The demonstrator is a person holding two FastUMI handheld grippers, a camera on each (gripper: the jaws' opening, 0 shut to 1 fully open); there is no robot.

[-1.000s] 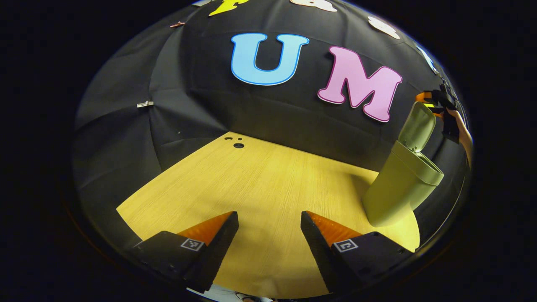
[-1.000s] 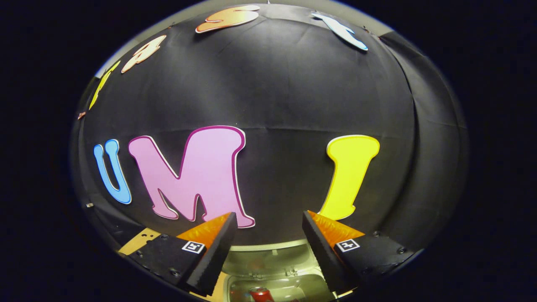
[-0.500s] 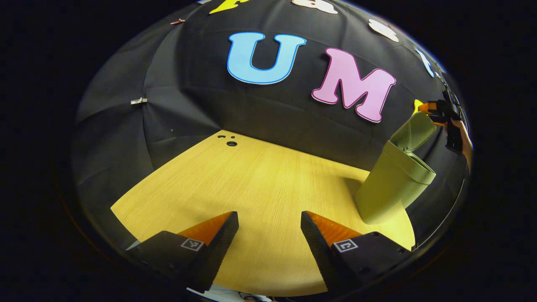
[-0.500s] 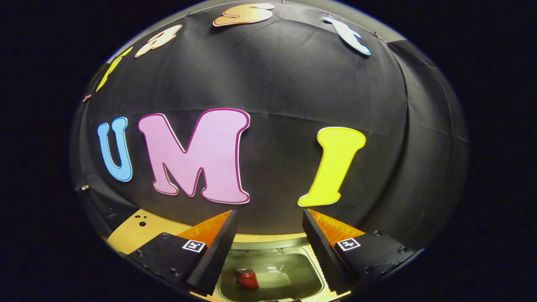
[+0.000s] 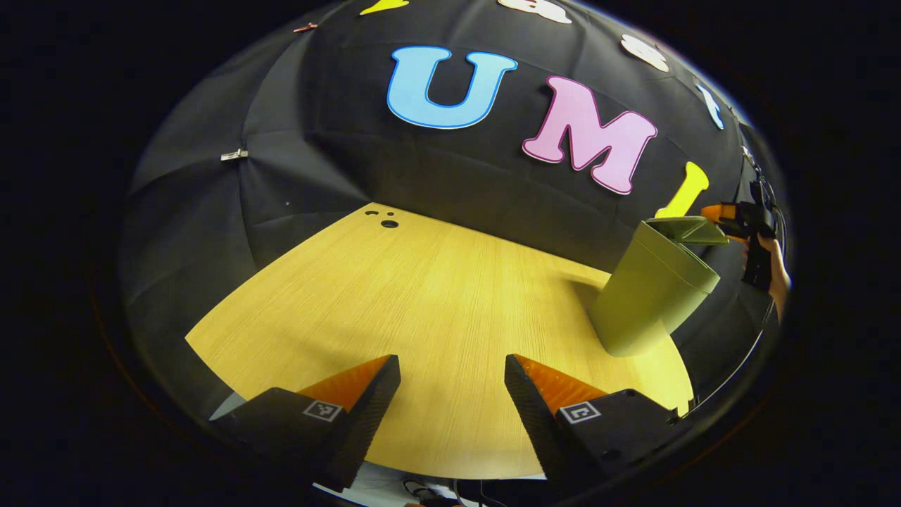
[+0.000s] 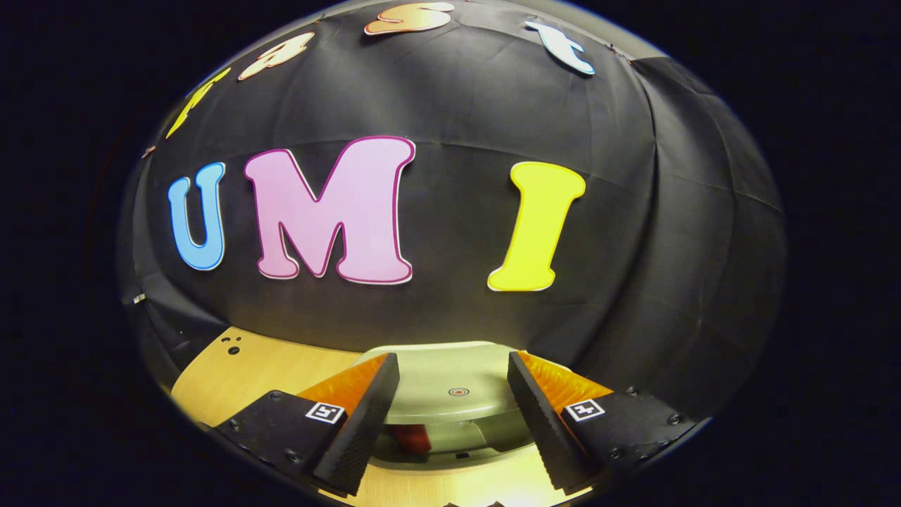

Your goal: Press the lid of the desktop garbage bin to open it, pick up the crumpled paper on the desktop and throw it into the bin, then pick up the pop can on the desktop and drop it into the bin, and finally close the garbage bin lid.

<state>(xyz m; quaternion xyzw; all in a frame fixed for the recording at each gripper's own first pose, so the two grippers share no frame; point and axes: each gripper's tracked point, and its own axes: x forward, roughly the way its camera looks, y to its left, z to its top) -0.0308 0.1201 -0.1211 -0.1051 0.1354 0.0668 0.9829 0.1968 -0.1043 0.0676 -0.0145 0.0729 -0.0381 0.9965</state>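
The olive-green garbage bin (image 5: 651,292) stands at the right of the wooden table. Its lid (image 5: 686,230) is tipped low, nearly level over the rim. My right gripper (image 5: 725,213) hovers at the lid's far side, held by a hand. In the right gripper view the lid (image 6: 450,384) lies just beyond my open right gripper (image 6: 452,366), with a slit left under it. Through that slit a bit of the red pop can (image 6: 412,436) shows inside the bin. My left gripper (image 5: 452,366) hangs open over the table's near edge, nothing between its fingers.
The wooden table (image 5: 422,303) stretches left of the bin, with small round holes (image 5: 388,223) at its far corner. Black cloth walls close in behind and to the left. The table's near edge runs just under my left gripper.
The bin lid has swung down from upright to almost flat. My right gripper has come down with it, so the bin's inside is now mostly covered. The left gripper barely shifted.
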